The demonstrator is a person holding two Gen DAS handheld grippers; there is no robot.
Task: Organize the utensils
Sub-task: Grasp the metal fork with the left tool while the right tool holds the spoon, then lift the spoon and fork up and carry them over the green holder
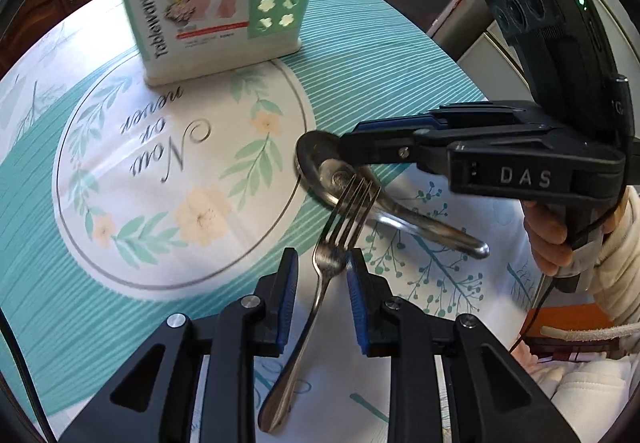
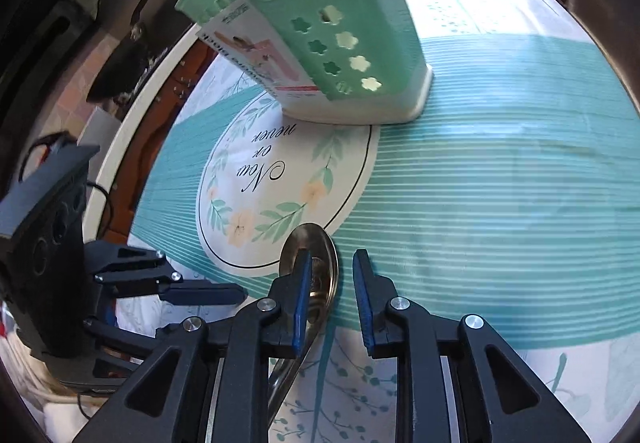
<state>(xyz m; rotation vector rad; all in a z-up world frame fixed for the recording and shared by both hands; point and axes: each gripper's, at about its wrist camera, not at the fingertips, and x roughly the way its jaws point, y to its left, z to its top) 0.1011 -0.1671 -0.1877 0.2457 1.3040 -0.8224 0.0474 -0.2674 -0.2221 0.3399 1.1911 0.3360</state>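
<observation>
Each hand-held gripper [image 1: 322,265] is black with blue finger pads [image 1: 289,283] and silver screws [image 1: 176,320]. The right hand-held gripper [image 2: 331,267] bears raised "DAS" lettering, a green light and a thin black cable. The sleeve [image 1: 616,267] looks cream, perhaps knitted.

The left gripper [image 1: 322,259] points steeply down, its blue-padded fingers [image 1: 289,297] parted with a gap on both sides. The right gripper [image 2: 331,263] tilts down too, jaws slightly apart. In the left wrist view it reaches in from 3 o'clock, held by a hand [image 1: 550,239] in a cream sleeve [image 1: 618,267] at 4 o'clock
</observation>
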